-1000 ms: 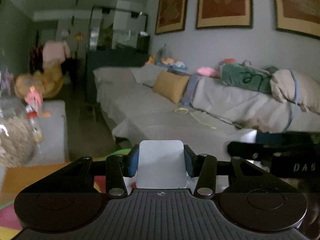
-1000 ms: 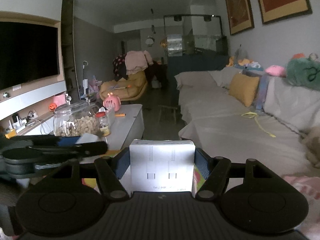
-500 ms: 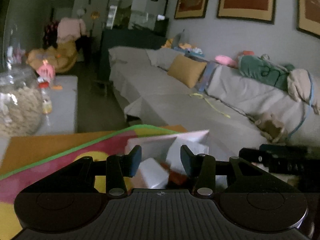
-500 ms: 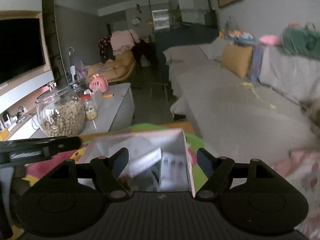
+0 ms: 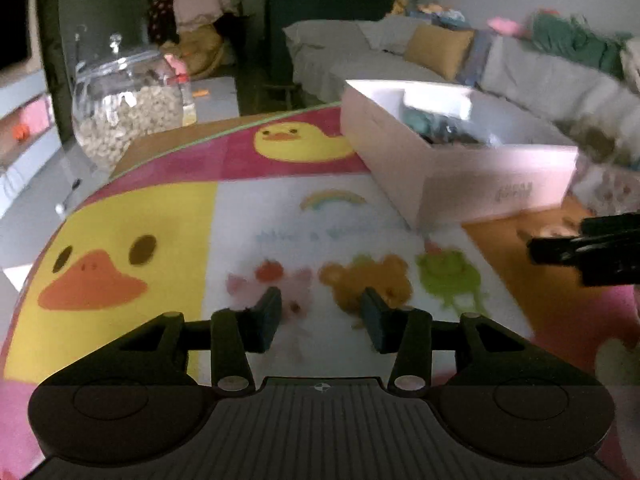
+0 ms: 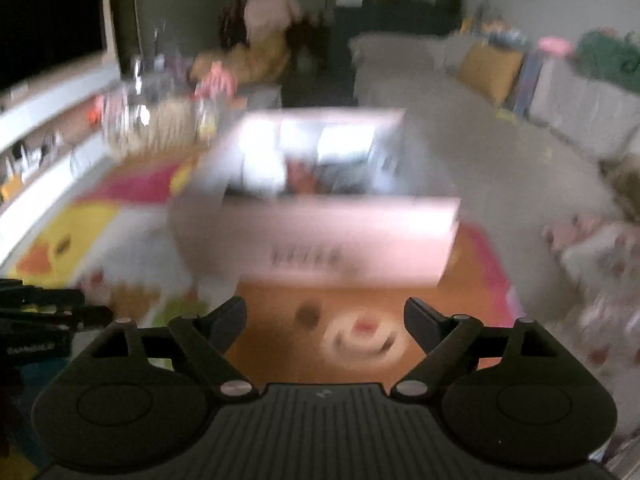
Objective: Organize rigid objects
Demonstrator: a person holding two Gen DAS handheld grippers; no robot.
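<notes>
A white open box (image 5: 472,168) stands on the cartoon play mat (image 5: 160,220), at the right in the left wrist view. Several small items (image 5: 444,130) lie inside it, too dim to name. My left gripper (image 5: 320,300) hovers over the mat's animal pictures, short and left of the box, jaws opening with nothing between them. In the blurred right wrist view the same box (image 6: 340,236) sits straight ahead with its contents (image 6: 312,172) showing. My right gripper (image 6: 325,306) is just in front of it, jaws opening wide and empty.
A glass jar of pale nuts (image 5: 124,108) stands at the mat's far left on a low table. A grey-covered sofa (image 5: 500,68) with a yellow cushion runs behind the box. The right gripper's side (image 5: 584,252) shows at the right edge in the left wrist view.
A second ago each gripper held a small white box. Both moved down over the open box, let go, and now stand empty, drawn back and tilted towards the mat.
</notes>
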